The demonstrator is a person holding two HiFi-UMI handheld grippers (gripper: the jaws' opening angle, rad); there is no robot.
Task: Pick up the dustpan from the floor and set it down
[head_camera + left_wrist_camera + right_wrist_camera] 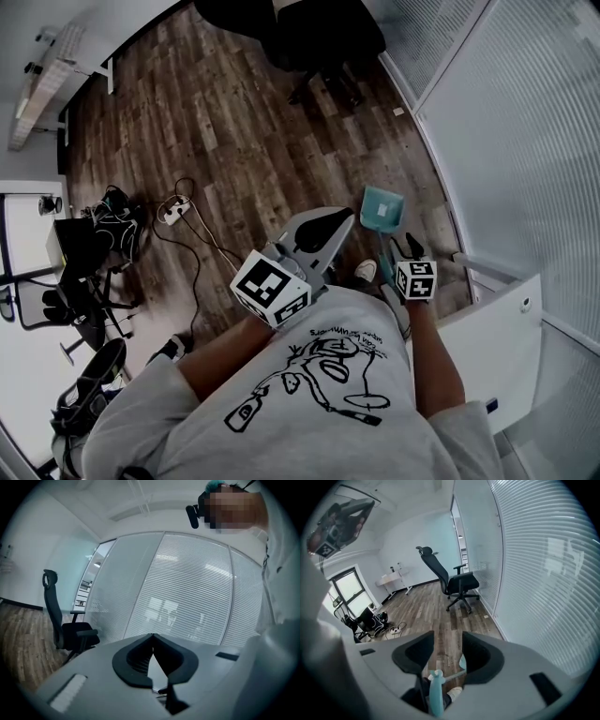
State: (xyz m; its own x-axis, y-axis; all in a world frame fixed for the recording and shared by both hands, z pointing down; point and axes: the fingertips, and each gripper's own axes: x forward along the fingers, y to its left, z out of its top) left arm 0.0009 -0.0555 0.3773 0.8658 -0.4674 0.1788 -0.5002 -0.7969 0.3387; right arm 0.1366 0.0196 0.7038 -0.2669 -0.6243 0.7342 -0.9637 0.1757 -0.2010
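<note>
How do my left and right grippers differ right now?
The left gripper has its fingers together with nothing between; the right gripper has them apart, the handle of the teal dustpan showing between. The left faces the blinds, the right the floor. Both carry a marker cube.

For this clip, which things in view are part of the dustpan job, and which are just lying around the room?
Job:
- teal plastic dustpan with a long handle
- right gripper, jaws apart either side of that handle

Lying about:
- black swivel office chair
- white power strip with cables
- black bags on the floor
- left gripper, shut and empty
</note>
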